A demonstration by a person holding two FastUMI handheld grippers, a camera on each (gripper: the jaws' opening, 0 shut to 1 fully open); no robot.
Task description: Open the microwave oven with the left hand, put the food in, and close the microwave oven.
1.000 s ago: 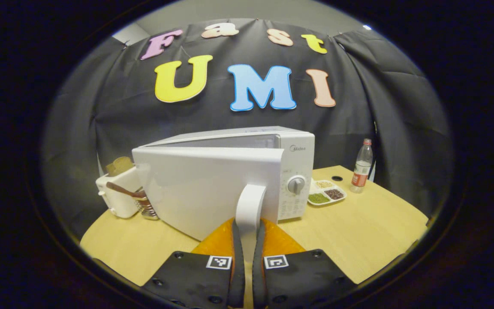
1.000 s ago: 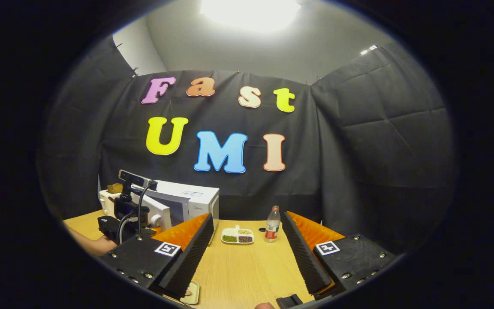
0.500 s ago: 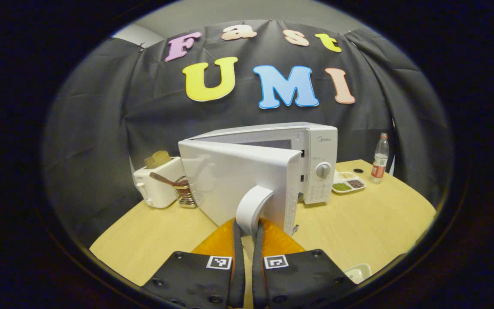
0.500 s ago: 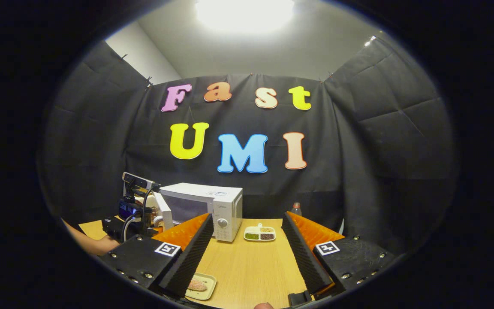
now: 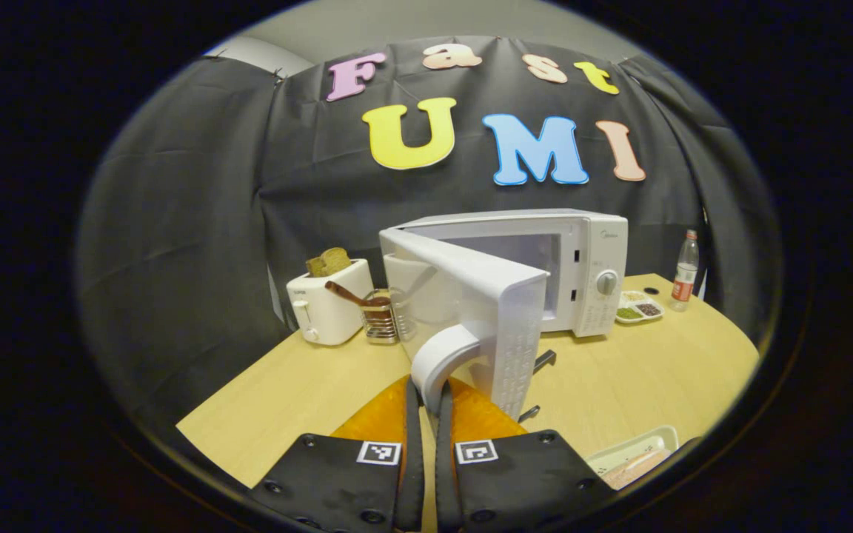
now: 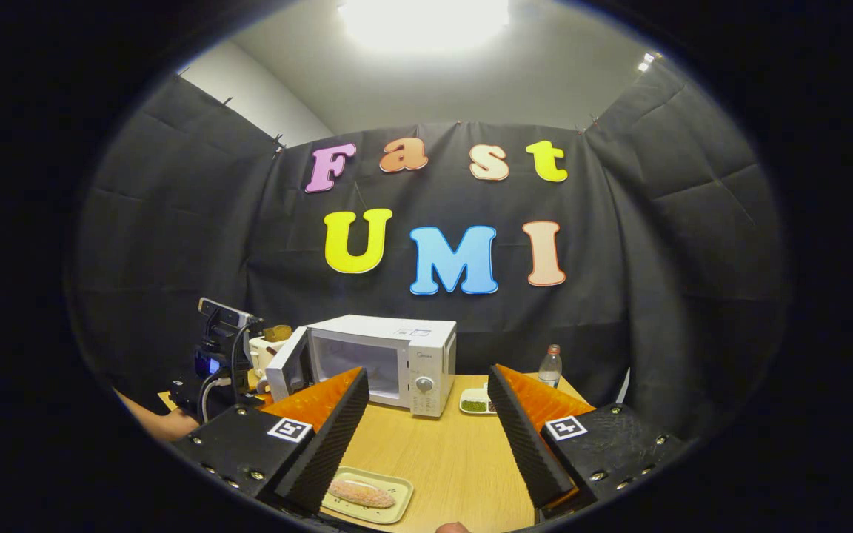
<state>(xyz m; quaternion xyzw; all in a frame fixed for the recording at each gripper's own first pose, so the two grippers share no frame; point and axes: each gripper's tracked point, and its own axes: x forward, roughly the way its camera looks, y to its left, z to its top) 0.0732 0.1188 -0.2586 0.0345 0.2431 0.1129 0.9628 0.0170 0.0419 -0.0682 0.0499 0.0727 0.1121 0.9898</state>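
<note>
Room: black cloth walls on three sides, a bright ceiling light above; pale wooden bench [image 6: 441, 459] carrying everything
Change: over the last second the microwave door [image 5: 471, 311] has swung from nearly shut to well open; the cavity now faces the room, seen plainly in the right gripper view
Left tool [image 5: 426, 392]: pressed together on the door's curved white handle [image 5: 437, 355], pinching it from both sides
Right tool [image 6: 426, 437]: spread wide, holding nothing, hovering above the bench
Food: a breaded piece [image 6: 361, 492] on a small pale tray [image 6: 397, 490] at the near bench edge, just beside the right tool's left finger; not yet picked up
Meaning: opening looks almost done; my guess is the food goes in next
Microwave [image 6: 404, 363]: at the back of the bench
Clutter: toaster [image 5: 319, 311] with bread, utensil holder [image 5: 378, 322], divided snack dish [image 5: 640, 309], water bottle [image 5: 686, 270]
</note>
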